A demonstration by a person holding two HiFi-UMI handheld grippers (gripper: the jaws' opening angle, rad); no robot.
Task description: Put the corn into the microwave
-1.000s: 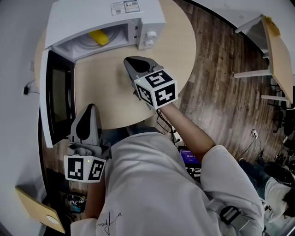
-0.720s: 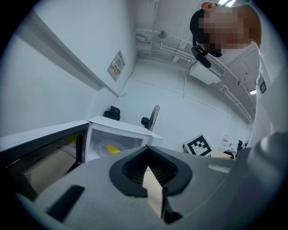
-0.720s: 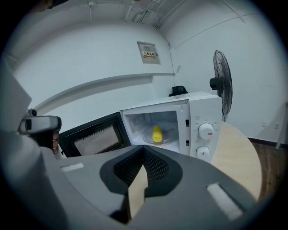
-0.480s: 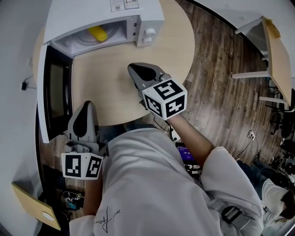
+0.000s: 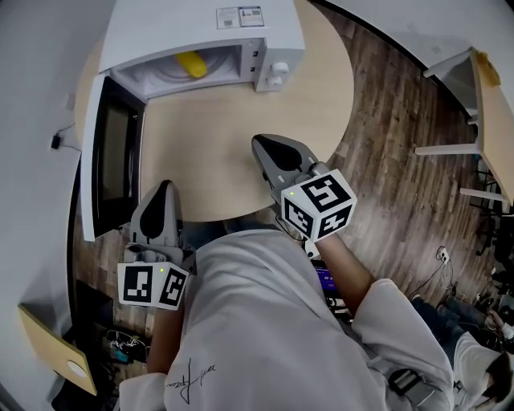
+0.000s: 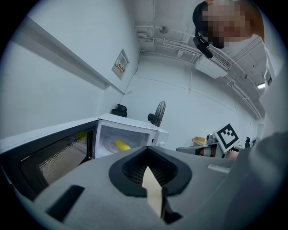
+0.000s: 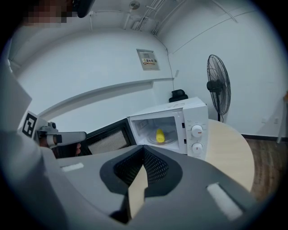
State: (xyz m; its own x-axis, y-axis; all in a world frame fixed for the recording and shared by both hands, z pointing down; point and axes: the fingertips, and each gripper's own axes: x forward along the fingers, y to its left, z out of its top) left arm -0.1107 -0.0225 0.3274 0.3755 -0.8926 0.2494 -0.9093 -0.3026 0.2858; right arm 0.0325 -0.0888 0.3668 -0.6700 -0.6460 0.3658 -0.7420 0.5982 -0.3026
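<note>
The microwave (image 5: 201,28) stands on the surface (image 5: 321,104), ahead of both tongs, with the corn (image 5: 191,64) inside. Its open door (image 5: 112,156) reaches back just left of the left tongs (image 5: 164,189). The right tongs (image 5: 265,146) are over the surface, right of the left tongs.

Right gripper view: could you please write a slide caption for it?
Corn lies inside the open microwave on the table, beyond the shut hand-held gripper.

corn (image 5: 191,64) | yellow, lying inside microwave (image 5: 241,20) | door open
</note>
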